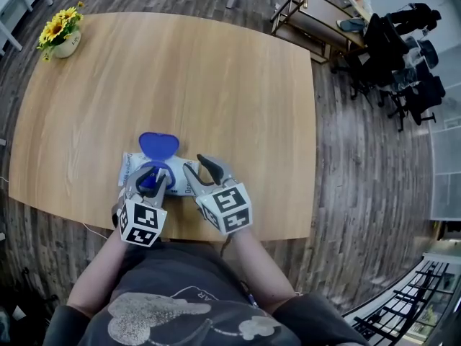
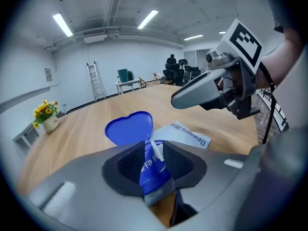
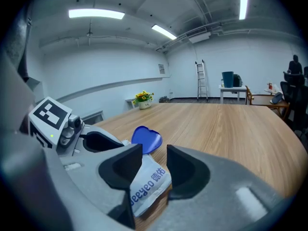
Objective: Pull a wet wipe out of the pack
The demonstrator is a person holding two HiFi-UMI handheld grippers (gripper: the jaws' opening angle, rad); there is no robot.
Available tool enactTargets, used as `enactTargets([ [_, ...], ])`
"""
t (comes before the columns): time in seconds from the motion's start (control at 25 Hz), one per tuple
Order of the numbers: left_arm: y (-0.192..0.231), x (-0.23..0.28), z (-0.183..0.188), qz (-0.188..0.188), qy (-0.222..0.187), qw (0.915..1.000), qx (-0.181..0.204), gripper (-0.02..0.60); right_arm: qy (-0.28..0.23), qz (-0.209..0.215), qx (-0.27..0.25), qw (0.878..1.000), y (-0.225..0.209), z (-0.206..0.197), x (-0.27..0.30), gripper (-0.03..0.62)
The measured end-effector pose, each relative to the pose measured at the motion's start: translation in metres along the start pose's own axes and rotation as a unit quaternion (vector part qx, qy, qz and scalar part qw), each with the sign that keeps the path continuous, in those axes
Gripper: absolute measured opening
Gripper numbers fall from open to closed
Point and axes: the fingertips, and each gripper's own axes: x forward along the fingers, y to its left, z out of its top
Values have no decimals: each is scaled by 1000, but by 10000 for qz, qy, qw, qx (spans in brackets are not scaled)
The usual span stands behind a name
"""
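A white and blue wet wipe pack (image 1: 132, 164) lies near the table's front edge, with its blue heart-shaped lid (image 1: 158, 145) flipped open. My left gripper (image 1: 153, 181) sits over the pack's blue middle. In the left gripper view its pads are shut on the blue film (image 2: 153, 170), and a white strip (image 2: 157, 151) shows at the opening, just below the lid (image 2: 129, 127). My right gripper (image 1: 193, 163) hovers just right of it, over the pack's white end (image 3: 149, 184). Its jaws (image 3: 154, 160) stand apart and grip nothing. One right finger (image 2: 202, 88) shows above the pack.
A pot of yellow flowers (image 1: 63, 38) stands at the table's far left corner. Office chairs (image 1: 403, 56) and a bench stand on the floor at the right. The table's front edge (image 1: 274, 238) runs just under my hands.
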Motion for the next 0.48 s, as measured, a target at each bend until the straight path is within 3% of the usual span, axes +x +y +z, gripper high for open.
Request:
enactTargets([
  [0.12, 10, -9, 2, 117, -154, 9996, -184, 65, 53, 65, 51, 10000, 12, -4, 1, 146],
  [0.48, 41, -26, -9, 134, -279, 9974, -643, 34, 410, 432, -422, 9973, 64, -6, 18, 109],
])
